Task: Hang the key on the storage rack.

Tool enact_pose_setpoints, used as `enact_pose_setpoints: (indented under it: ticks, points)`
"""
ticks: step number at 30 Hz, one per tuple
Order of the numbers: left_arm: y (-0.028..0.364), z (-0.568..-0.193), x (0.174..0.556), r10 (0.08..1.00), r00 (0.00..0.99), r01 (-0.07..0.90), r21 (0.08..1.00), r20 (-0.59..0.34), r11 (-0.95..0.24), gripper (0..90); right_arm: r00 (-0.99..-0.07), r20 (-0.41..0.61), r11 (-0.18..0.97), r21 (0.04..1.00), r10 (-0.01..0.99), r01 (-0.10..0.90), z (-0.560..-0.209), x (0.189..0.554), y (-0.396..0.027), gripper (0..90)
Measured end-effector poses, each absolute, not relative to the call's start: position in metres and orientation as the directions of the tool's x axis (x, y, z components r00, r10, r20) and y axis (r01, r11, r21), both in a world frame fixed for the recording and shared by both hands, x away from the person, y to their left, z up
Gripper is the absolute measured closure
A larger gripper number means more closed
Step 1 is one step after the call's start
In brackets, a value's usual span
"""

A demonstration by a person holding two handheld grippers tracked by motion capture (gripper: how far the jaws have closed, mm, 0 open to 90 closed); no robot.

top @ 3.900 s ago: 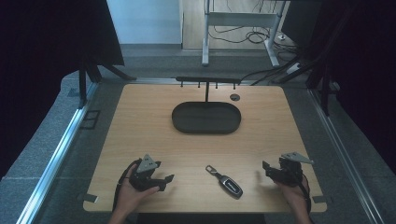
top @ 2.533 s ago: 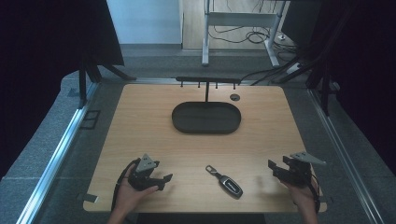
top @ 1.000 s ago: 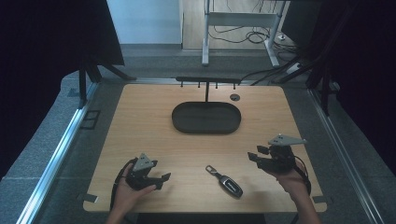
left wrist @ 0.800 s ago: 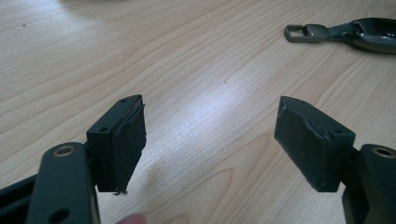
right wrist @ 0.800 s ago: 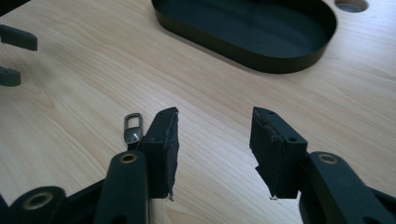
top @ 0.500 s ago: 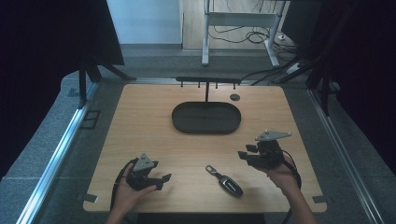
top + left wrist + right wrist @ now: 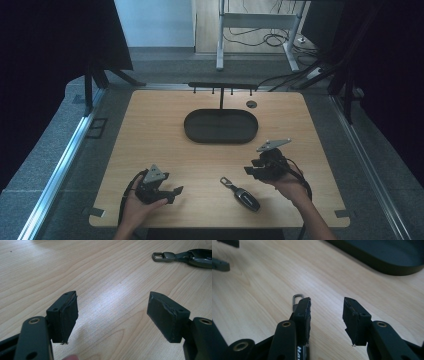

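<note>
Partial white letters "Ha" on right gripper (image 7: pixel 325 312) arm; rest cut off.

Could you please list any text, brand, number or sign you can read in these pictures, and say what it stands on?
"Ha": white letters on the right gripper, low on its left arm in the right gripper view; the rest is cut off by the frame edge.
The car key fob and the black oval tray show no readable marking.

Key fob (image 7: pixel 241 192) before tray (image 7: pixel 221 126).
</note>
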State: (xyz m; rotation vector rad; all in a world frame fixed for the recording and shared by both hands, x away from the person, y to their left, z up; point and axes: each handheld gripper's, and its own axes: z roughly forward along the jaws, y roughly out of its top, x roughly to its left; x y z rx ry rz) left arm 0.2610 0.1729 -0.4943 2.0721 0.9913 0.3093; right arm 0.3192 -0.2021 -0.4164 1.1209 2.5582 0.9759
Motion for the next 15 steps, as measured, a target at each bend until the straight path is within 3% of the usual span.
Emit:
enact_pose_setpoints:
  ticks: [15]
  points:
    - [0.175, -0.494, 0.262, 0.739, 0.663, 0.543, 0.754, -0.115, -0.369, 25.4, -0.724, 0.097, 0.566, 0.555, 0.683, 0.609, -0.429, 0.326, -0.176, 63.2]
